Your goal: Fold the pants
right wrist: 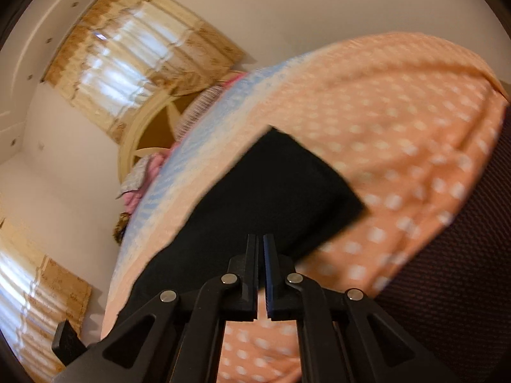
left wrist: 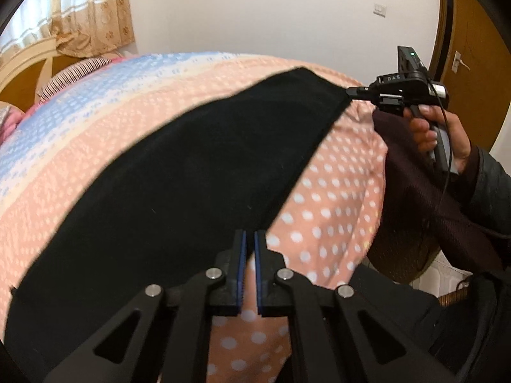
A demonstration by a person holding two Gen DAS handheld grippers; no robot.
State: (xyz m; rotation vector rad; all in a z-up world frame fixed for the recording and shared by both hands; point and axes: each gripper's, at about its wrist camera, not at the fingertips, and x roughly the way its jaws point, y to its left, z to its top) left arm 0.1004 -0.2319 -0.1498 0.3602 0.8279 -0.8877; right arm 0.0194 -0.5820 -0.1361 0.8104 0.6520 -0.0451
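Note:
Black pants lie stretched flat across the orange polka-dot bedspread. My left gripper is shut on the near edge of the pants. My right gripper shows in the left wrist view at the far right corner of the pants, shut on that corner. In the right wrist view the right gripper is shut on the pants' edge, and the cloth runs away from it over the bed.
The bedspread turns blue and white toward the headboard. Curtains hang at the back left. A wooden door stands at the right. A dark maroon cloth hangs off the bed's right edge.

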